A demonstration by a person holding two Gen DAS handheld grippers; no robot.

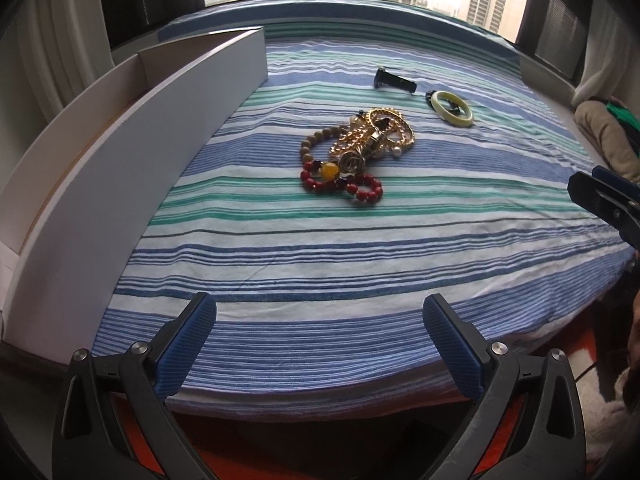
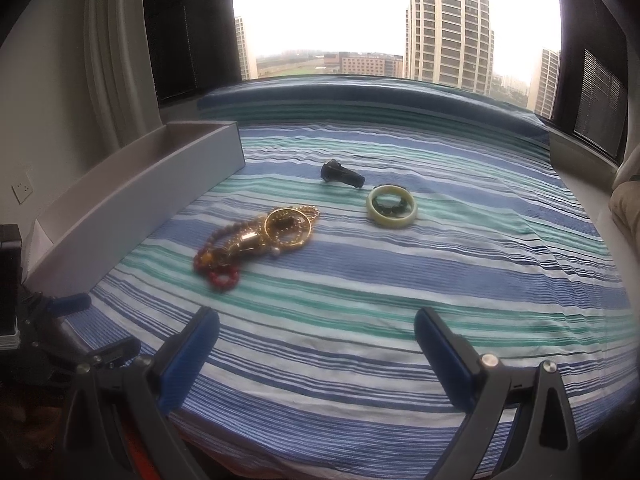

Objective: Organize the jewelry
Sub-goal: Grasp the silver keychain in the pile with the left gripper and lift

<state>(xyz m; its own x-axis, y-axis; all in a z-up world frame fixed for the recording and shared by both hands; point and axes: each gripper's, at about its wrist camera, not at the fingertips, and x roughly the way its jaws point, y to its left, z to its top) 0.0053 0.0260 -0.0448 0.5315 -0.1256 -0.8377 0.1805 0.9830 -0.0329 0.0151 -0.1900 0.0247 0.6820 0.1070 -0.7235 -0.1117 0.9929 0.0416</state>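
A tangled pile of jewelry (image 1: 354, 152) with gold chains, wooden beads and red beads lies on the striped bedspread (image 1: 320, 248); it also shows in the right wrist view (image 2: 260, 240). A pale green bangle (image 1: 453, 113) (image 2: 392, 207) lies to its right, with a dark bead bracelet inside it. A black watch strap (image 1: 394, 81) (image 2: 342, 176) lies behind. A long white box (image 1: 120, 184) (image 2: 132, 208) stands open along the left. My left gripper (image 1: 320, 344) is open and empty near the front edge. My right gripper (image 2: 316, 352) is open and empty too.
The bed's front edge drops to an orange floor (image 1: 280, 448). A window with tall buildings (image 2: 448, 24) is behind the bed. Curtains (image 2: 116, 48) hang at the left. Beige clothing (image 1: 608, 136) lies at the right edge. The right gripper (image 1: 608, 200) shows at the left view's right side.
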